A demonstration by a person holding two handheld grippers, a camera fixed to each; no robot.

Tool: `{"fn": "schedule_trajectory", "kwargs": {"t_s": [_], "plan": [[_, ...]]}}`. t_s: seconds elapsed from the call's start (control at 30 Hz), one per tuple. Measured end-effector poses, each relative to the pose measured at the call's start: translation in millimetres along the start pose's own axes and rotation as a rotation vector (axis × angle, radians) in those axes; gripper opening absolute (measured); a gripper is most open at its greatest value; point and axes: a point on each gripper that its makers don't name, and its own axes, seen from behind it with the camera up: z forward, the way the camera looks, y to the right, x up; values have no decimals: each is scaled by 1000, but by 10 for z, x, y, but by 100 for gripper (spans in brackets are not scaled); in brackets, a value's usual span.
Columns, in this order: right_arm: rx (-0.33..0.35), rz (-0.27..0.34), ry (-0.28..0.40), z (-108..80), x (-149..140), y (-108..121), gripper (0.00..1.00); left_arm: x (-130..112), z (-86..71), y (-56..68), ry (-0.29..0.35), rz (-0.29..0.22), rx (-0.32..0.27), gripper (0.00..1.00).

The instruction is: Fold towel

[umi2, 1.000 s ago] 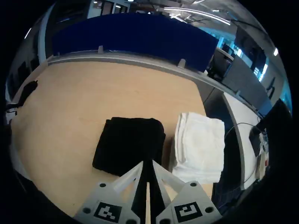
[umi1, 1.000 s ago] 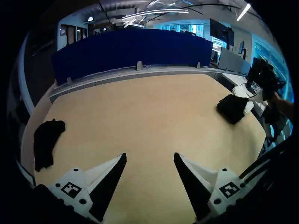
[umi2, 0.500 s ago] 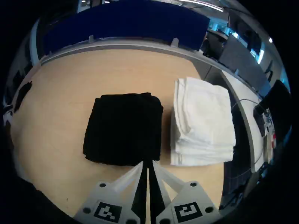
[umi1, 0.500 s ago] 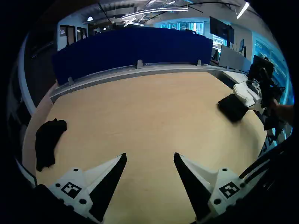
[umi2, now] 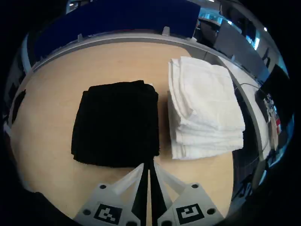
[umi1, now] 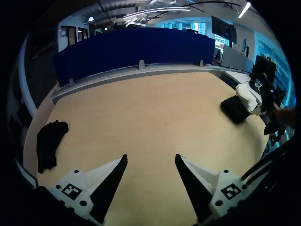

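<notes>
Left gripper: fingers wide apart, nothing between them, bare table ahead.

Right gripper: fingers together with only a slit between the tips, holding nothing. The tips sit just short of the near edge of the folded black towel.

Edges:
- The black towel lies flat at centre frame in the right gripper view, with squared sides.
- The white towel stack is just beside it on the right, with a narrow strip of wood between them. The stack's right side reaches the table's right edge.
- In the left gripper view, both lie at the right of frame, near the table's edge.
- The far table edge runs along a grey rail under the blue divider.

Open room: a wide stretch of bare wood fills the centre of the left gripper view. It lies between the crumpled black cloth at lower left, near the left table edge, and the towels at right.

Count:
- 1 folded black towel
- 1 white stack, several layers, exact number not readable
- 1 crumpled black cloth
- 2 grippers
</notes>
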Motion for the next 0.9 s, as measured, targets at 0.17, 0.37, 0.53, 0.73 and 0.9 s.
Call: {"fn": "schedule_trajectory", "kwargs": {"t_s": [0.17, 0.37, 0.53, 0.73, 0.9], "plan": [[-7, 6, -17, 42, -66, 15, 6, 6, 8, 7, 0, 2, -1, 94], [-15, 16, -15, 10, -89, 31, 19, 7, 20, 17, -1, 5, 0, 94], [-18, 21, -8, -39, -106, 57, 38, 15, 12, 16, 0, 2, -2, 94], [-22, 23, 8, -83, -118, 72, 75, 25, 5, 29, 0, 5, -6, 94], [-10, 24, 32, -108, -82, 23, 100, 24, -1, 42, 0, 6, -10, 94]]}}
